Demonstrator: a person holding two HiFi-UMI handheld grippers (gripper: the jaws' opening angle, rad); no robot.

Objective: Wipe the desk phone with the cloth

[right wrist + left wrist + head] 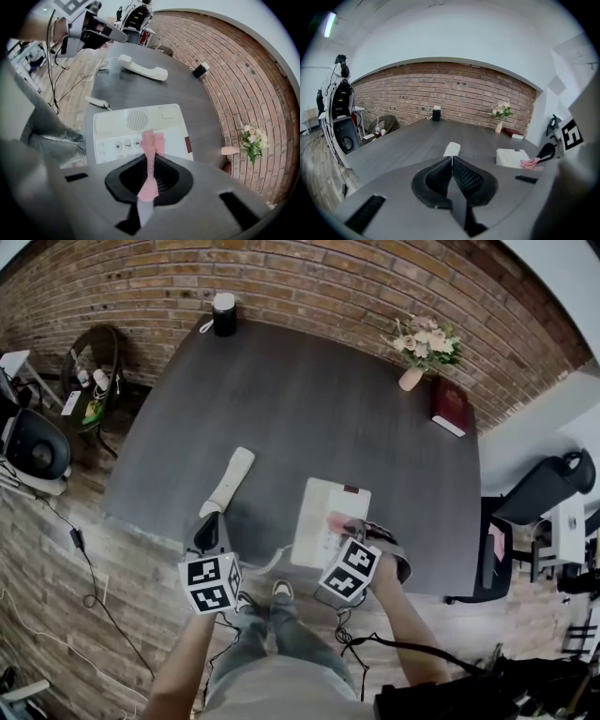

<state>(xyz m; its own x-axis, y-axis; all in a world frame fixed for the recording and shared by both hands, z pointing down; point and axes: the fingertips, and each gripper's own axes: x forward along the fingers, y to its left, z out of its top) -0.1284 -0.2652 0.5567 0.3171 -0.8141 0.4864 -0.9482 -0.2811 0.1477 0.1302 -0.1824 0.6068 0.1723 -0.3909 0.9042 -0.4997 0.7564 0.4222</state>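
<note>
We hold the crumpled pink cloth (150, 149) pinched between the closed jaws of our right gripper (151, 158). Its loose end lies on the keypad of the flat white desk phone base (136, 123). From the head view, that gripper (343, 524) sits over the phone base's (323, 507) near right corner, with the cloth (336, 518) showing just ahead of it.

Our left gripper (452, 161) has its jaws pressed together with nothing between them. It is left of the phone base (510, 157), well apart from it. It points at the long cream handset (452, 149), which lies off the cradle on the dark grey wooden desk (309, 399), also left of the phone base. In the head view the gripper (208, 524) is at the handset's (232, 477) near end; we cannot tell whether they touch.

Far beyond the phone base stand a black cylindrical speaker (224, 315) at the desk's back edge, a small vase of pale flowers (420, 345) and a dark red book (450, 407) toward the back right.
</note>
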